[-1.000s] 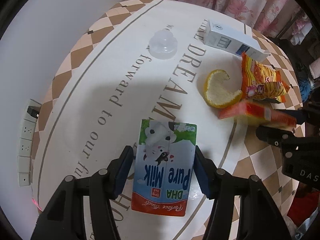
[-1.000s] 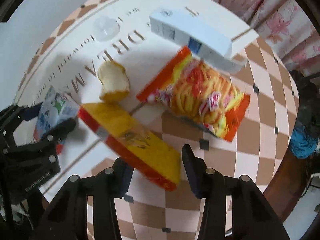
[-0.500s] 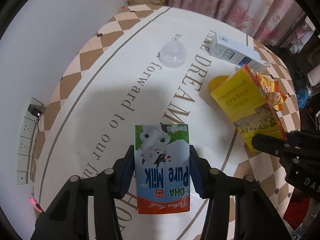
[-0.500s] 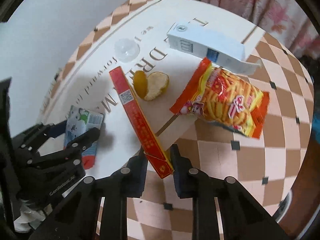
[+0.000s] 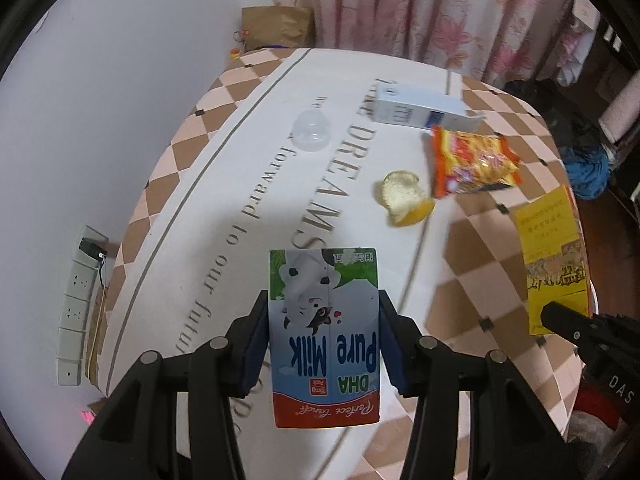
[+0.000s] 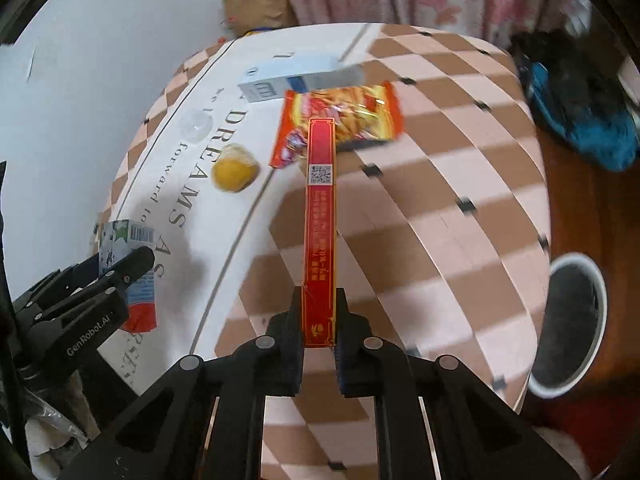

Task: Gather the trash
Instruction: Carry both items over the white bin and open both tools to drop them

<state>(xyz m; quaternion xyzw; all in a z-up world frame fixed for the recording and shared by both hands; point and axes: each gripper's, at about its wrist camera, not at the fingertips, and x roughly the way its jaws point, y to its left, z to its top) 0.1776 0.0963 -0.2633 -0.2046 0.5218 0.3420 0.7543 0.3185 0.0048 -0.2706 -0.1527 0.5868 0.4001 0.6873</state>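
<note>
My left gripper (image 5: 323, 344) is shut on a "DHA Pure Milk" carton (image 5: 324, 332) and holds it above the table; the carton also shows in the right wrist view (image 6: 128, 264). My right gripper (image 6: 319, 324) is shut on the end of a flat red and yellow box (image 6: 321, 224), held edge-up above the table; its yellow face shows in the left wrist view (image 5: 554, 264). On the table lie an orange peel (image 5: 404, 200), an orange snack bag (image 5: 472, 160), a white and blue carton (image 5: 424, 108) and a clear plastic lid (image 5: 310, 130).
The table has a checked cloth (image 6: 440, 200) with printed lettering. A white bin (image 6: 568, 320) with a dark liner stands on the floor at the table's right. A brown paper bag (image 5: 276, 28) sits past the far edge. A power strip (image 5: 80, 300) lies at the left wall.
Both grippers have lifted and pulled back from the table with their loads. The right gripper has swung the red and yellow box to the right, away from the peel and snack bag.
</note>
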